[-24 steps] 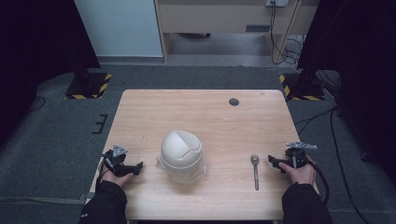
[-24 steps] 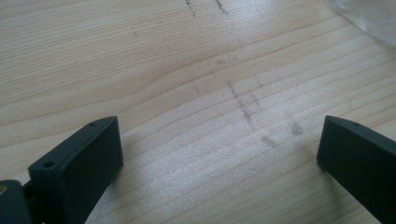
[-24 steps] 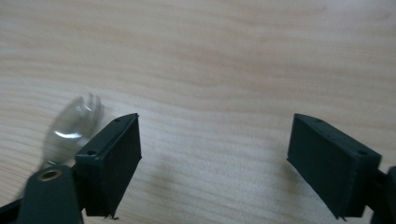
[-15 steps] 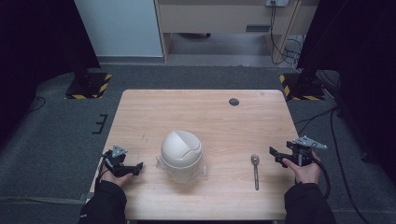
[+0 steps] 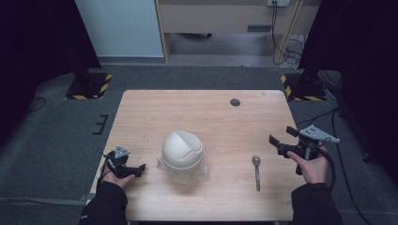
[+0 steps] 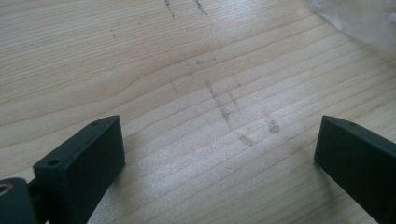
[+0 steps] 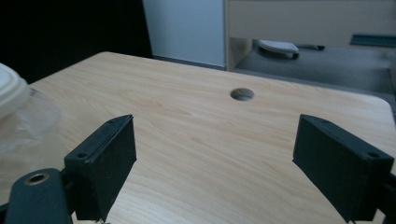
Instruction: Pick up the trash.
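High view overhead facing forward, claw views low (close) over the shared table (image 5: pixel 216 117)

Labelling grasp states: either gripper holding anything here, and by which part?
Nothing is held. The left gripper and right gripper both stand open over the light wooden table, apart from the white domed lidded container and the metal spoon.

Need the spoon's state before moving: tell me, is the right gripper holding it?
No, the spoon lies on the table, apart from the right gripper's open jaws.
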Motion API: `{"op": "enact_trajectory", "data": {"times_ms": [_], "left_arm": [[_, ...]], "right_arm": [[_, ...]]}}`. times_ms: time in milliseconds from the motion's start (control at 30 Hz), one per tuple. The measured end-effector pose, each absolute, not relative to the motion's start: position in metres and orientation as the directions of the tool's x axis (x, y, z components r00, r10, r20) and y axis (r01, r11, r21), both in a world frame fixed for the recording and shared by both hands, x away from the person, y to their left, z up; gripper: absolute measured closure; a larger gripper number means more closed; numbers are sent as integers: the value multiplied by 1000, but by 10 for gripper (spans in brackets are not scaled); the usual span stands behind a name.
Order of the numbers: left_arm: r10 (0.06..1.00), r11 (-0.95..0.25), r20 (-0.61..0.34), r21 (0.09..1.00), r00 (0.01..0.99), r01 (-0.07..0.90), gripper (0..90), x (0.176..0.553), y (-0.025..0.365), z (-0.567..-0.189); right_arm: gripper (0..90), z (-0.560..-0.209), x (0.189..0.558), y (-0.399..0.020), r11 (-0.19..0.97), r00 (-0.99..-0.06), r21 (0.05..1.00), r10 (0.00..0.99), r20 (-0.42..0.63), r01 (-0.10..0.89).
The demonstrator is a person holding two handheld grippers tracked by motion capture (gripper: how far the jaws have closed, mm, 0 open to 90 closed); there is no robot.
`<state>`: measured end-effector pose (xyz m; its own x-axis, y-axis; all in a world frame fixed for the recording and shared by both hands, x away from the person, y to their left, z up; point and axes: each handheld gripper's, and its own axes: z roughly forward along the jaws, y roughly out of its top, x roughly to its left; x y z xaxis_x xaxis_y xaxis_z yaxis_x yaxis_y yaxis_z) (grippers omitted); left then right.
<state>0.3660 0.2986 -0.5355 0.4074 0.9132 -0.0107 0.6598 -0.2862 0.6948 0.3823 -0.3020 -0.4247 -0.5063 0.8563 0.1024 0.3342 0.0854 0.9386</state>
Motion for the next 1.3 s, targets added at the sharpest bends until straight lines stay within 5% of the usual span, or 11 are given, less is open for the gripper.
{"op": "enact_trajectory", "data": {"times_ms": [833,1300], "left_arm": [[916,-286,-3,696,401,658,0,366,297,-536],[916,-287,-3,697,402,658,0,366,297,-536]], "right_arm": [[108,-348,386,-185,114,-791,978,607,73,177],[122,-375,381,-130,164,-871,960,475,123,225]]}}
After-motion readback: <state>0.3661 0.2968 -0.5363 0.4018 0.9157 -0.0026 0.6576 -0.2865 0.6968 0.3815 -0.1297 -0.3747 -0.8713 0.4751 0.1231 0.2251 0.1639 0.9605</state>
